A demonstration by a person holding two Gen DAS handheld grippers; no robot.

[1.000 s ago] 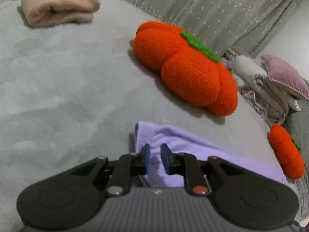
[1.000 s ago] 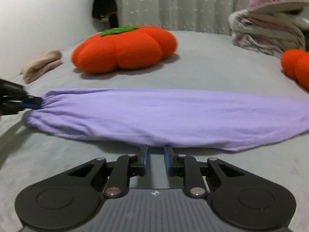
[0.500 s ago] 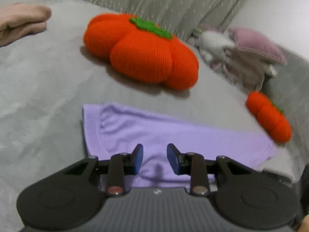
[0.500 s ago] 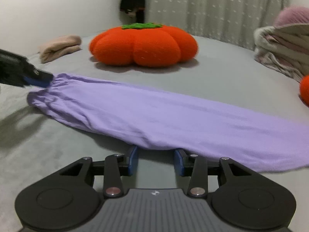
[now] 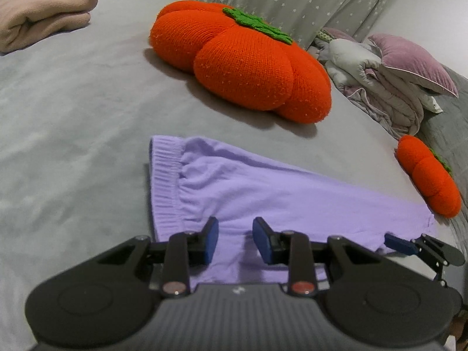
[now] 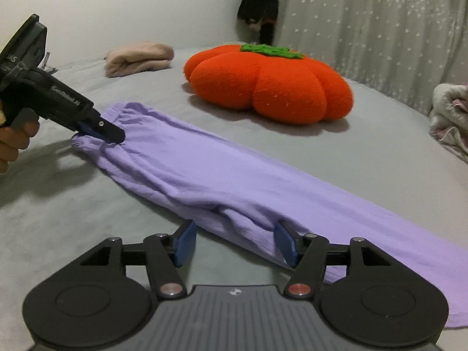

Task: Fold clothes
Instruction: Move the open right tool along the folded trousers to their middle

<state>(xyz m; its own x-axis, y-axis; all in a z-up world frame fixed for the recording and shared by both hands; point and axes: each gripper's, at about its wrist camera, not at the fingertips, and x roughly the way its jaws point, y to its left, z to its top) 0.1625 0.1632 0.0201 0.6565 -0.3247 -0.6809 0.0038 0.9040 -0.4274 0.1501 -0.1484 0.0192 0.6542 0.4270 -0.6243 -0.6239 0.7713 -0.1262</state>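
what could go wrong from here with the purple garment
1. Both the left gripper and right gripper, which has just been opening, stand open over the long lilac knit garment; closing now may pinch only the top layer, so the fold drags unevenly.
2. Swinging cloth far could brush the big orange pumpkin cushion lying just beyond it.

In the right wrist view the lilac garment (image 6: 234,181) runs off the right picture edge, its far end unseen, and its near fold hides part of the right gripper's (image 6: 234,242) right-hand finger. The hand (image 6: 13,143) is cut by the left edge. The folded bedding (image 6: 450,114) at the bed's far corner is cropped.
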